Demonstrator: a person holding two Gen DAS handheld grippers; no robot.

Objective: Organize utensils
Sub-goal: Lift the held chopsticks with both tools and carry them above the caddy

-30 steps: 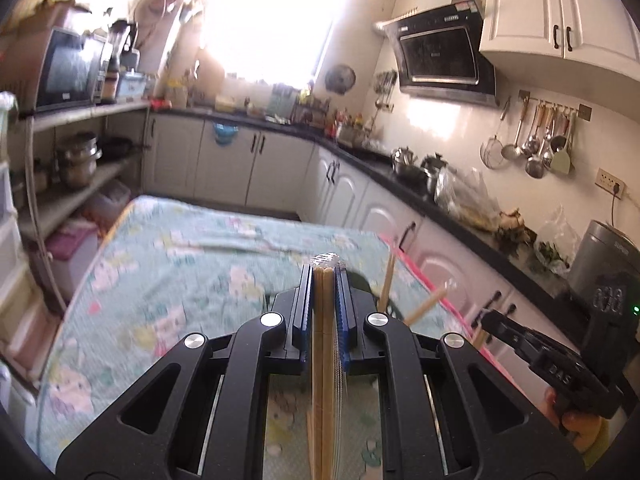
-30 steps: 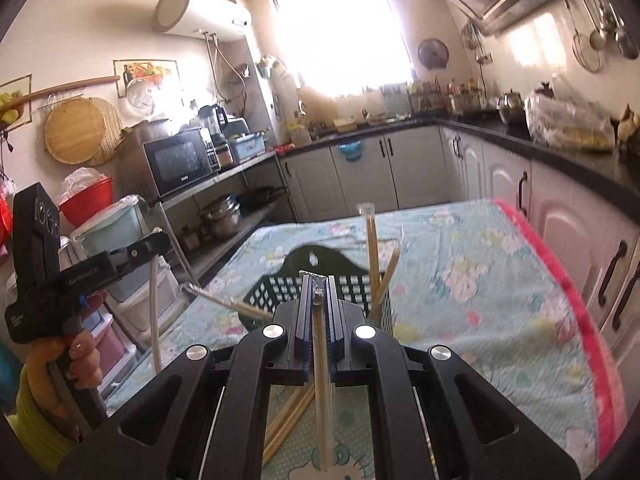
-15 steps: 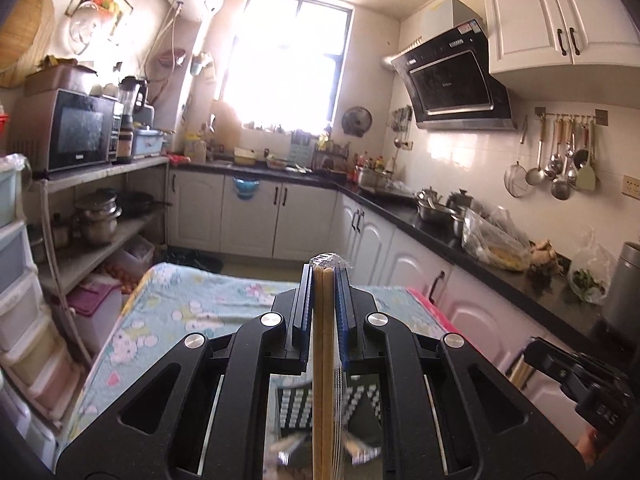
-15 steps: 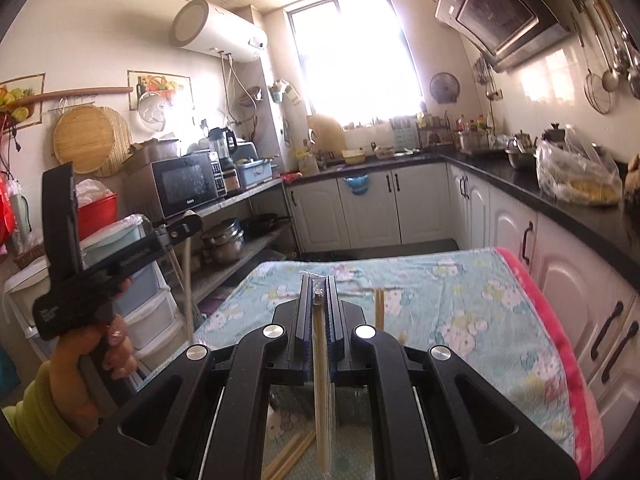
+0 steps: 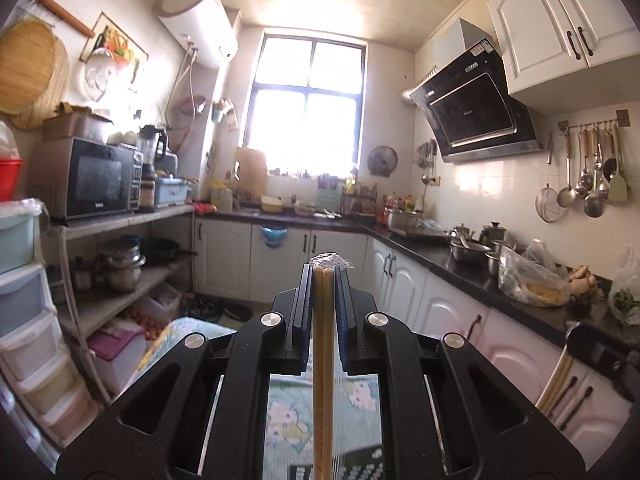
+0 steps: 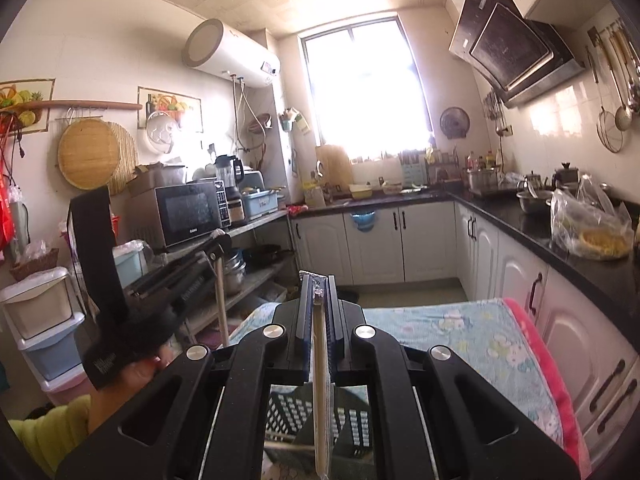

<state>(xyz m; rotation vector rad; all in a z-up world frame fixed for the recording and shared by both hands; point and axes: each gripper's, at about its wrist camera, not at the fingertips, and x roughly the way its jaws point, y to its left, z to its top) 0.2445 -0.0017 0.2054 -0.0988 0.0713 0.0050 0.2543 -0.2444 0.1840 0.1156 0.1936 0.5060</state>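
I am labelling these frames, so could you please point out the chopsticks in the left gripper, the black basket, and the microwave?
chopsticks [image 5: 322,360]: left wrist view, mid-shaft between the closed jaws.
black basket [image 6: 356,420]: right wrist view, its slotted wall.
microwave [image 5: 98,178]: left wrist view, the door glass.

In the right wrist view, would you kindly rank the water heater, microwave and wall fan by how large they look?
1. Water heater, largest.
2. Microwave, somewhat smaller; it looks nearer the camera, so true sizes are unsure.
3. Wall fan, clearly smallest.
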